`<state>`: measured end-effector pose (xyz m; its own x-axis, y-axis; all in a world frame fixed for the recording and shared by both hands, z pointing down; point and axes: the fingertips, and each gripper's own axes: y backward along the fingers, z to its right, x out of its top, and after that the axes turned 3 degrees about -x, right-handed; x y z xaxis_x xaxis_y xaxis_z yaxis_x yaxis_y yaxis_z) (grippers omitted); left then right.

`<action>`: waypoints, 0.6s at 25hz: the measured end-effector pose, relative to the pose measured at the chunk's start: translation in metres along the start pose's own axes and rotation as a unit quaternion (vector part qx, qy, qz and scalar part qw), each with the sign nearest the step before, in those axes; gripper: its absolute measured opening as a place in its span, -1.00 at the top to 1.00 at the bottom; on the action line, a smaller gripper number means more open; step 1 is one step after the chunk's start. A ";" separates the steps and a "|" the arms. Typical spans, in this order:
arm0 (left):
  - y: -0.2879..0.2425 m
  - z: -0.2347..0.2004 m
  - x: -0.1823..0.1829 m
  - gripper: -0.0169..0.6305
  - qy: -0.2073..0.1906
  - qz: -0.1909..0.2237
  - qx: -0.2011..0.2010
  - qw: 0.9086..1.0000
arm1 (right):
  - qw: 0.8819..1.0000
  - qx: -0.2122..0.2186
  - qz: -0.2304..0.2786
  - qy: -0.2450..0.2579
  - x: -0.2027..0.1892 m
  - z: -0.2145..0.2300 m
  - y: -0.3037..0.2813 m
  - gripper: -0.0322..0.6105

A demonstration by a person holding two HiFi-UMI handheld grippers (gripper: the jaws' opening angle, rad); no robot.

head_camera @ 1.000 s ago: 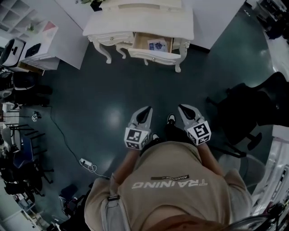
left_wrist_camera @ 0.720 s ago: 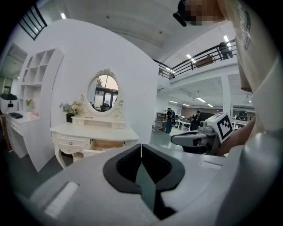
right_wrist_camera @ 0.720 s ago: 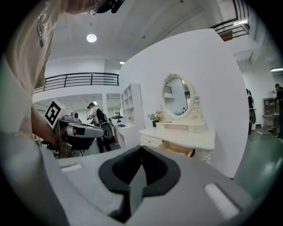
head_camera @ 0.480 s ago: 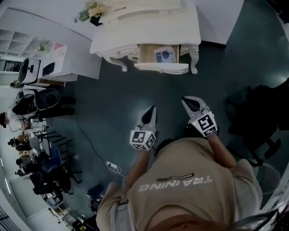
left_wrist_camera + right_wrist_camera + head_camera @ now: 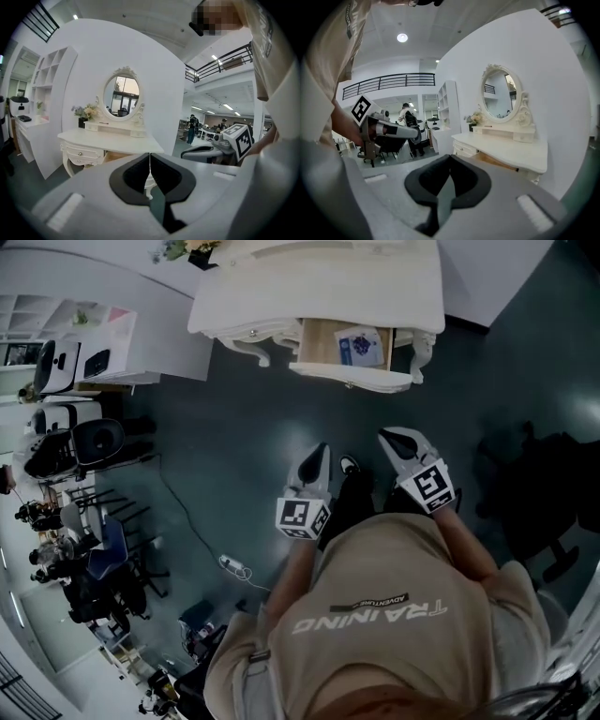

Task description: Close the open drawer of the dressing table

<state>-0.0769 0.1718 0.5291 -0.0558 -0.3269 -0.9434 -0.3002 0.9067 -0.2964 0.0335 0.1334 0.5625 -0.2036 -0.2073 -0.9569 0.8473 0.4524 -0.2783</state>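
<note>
We hold L tool (image 5: 320,450) & R tool (image 5: 389,437) closed, empty. Open drawer (image 5: 349,345) of dressing table (image 5: 309,292) sits well ahead.

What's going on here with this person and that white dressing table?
A person stands facing a white dressing table, a little way back from it, holding a left gripper and a right gripper. Both have their jaws together with nothing between them. The table's drawer is pulled out, with a blue-and-white packet inside, and neither gripper touches it.
</note>
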 end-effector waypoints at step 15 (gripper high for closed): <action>-0.050 -0.155 0.031 0.91 -0.028 0.003 -0.129 0.991 | 0.990 -0.137 0.000 0.014 0.086 0.012 -0.129 0.89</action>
<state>-0.2117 0.0749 0.5375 -0.0076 -0.2991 -0.9542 -0.5337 0.8082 -0.2490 -0.0873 0.0472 0.5167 -0.2197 -0.1843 -0.9580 0.6827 0.6724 -0.2860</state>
